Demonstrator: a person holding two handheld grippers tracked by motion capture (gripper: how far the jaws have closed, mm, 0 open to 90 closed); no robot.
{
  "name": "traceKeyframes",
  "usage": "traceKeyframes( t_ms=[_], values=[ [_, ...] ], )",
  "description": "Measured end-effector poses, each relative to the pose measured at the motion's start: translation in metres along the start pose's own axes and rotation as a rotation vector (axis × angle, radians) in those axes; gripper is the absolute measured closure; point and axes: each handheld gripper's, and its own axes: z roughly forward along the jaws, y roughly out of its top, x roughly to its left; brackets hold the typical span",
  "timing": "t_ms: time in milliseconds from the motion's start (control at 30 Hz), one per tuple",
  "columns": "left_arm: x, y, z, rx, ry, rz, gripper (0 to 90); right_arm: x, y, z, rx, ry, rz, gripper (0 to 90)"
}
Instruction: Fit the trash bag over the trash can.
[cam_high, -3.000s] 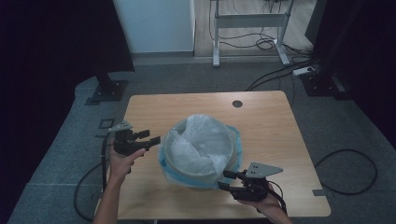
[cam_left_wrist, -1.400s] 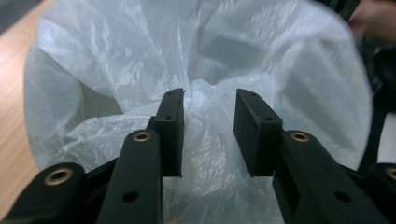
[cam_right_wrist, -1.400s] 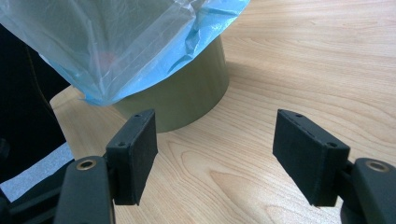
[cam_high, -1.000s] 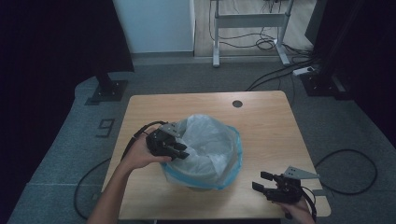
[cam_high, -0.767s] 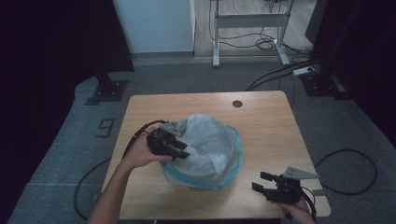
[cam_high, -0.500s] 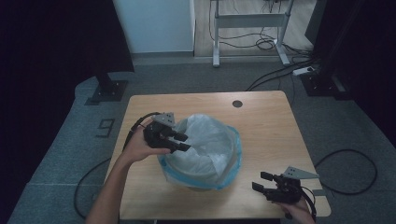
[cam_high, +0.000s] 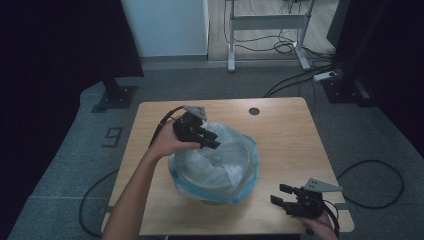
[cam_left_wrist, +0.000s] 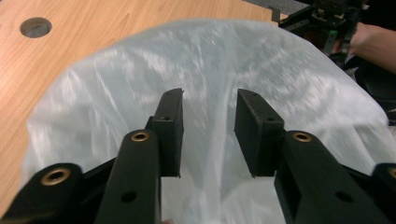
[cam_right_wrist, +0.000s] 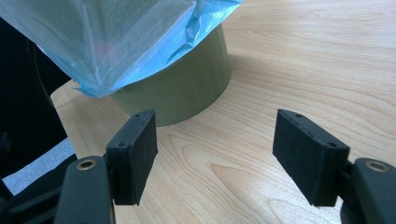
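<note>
The round olive-green bin (cam_right_wrist: 187, 88) lined with a thin clear-and-blue plastic bag (cam_high: 220, 160) sits in the middle of the wooden table (cam_high: 285, 130). The left gripper (cam_high: 207, 140) hovers at the bag's 11 o'clock edge. Its jaws have just been closing a little but stand apart, pinching nothing. It is the nearer one. The right gripper (cam_high: 280, 195) waits at 4 o'clock, jaws wide apart. The right gripper view shows the green wall; the left gripper view shows the crinkly top.

place: lab | cues: dark curtains (cam_high: 60, 45), floor cables (cam_high: 300, 80), desk frame (cam_high: 265, 22)
</note>
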Motion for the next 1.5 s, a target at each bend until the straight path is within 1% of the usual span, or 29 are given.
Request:
traceKeyframes(
  t_ms=[67, 200, 467, 700, 767, 833, 867, 933, 967, 1000, 1100, 1200, 1367, 1500],
  values=[
    [0.005, 0.008, 0.008, 0.028, 0.002, -0.005, 65.9, 0.000, 0.000, 0.000, 0.001, 0.001, 0.000, 30.2],
    [0.010, 0.018, 0.020, 0.069, -0.005, -0.004, 69.6, 0.001, 0.000, 0.000, 0.003, 0.002, 0.000, 30.2],
    [0.008, 0.034, 0.047, 0.146, 0.001, 0.006, 70.4, 0.000, -0.002, -0.001, 0.004, 0.000, 0.003, 30.3],
    [0.005, 0.041, 0.063, 0.202, 0.006, 0.024, 68.9, 0.000, -0.002, 0.000, 0.009, 0.001, 0.001, 30.3],
    [0.003, 0.041, 0.063, 0.201, 0.005, 0.029, 67.5, 0.000, -0.002, 0.000, 0.010, 0.000, 0.001, 30.3],
    [0.002, 0.041, 0.060, 0.194, 0.007, 0.038, 65.4, -0.001, -0.003, -0.001, 0.008, -0.001, 0.002, 30.3],
    [0.001, 0.040, 0.056, 0.183, 0.007, 0.044, 64.3, 0.000, -0.003, -0.001, 0.008, -0.001, 0.002, 30.2],
    [0.001, 0.039, 0.047, 0.140, 0.004, 0.040, 62.7, 0.000, -0.003, -0.001, 0.007, -0.001, 0.001, 30.3],
    [0.002, 0.038, 0.042, 0.123, 0.010, 0.034, 62.2, 0.000, -0.003, -0.001, 0.007, -0.002, 0.000, 30.3],
    [0.004, 0.036, 0.037, 0.118, 0.019, 0.027, 61.9, 0.000, -0.003, -0.001, 0.007, -0.002, 0.000, 30.3],
    [0.013, 0.029, 0.029, 0.121, 0.036, -0.008, 61.3, 0.001, -0.003, 0.000, 0.008, -0.003, 0.001, 30.3],
    [0.023, 0.021, 0.028, 0.136, 0.058, -0.046, 60.5, 0.001, -0.003, 0.001, 0.010, -0.002, 0.000, 30.3],
    [0.032, 0.011, 0.033, 0.162, 0.071, -0.075, 59.0, 0.001, -0.003, 0.001, 0.012, -0.003, 0.000, 30.3],
    [0.033, 0.009, 0.033, 0.146, 0.084, -0.081, 56.4, 0.000, -0.004, 0.000, 0.013, -0.005, 0.002, 30.2]
  ],
)
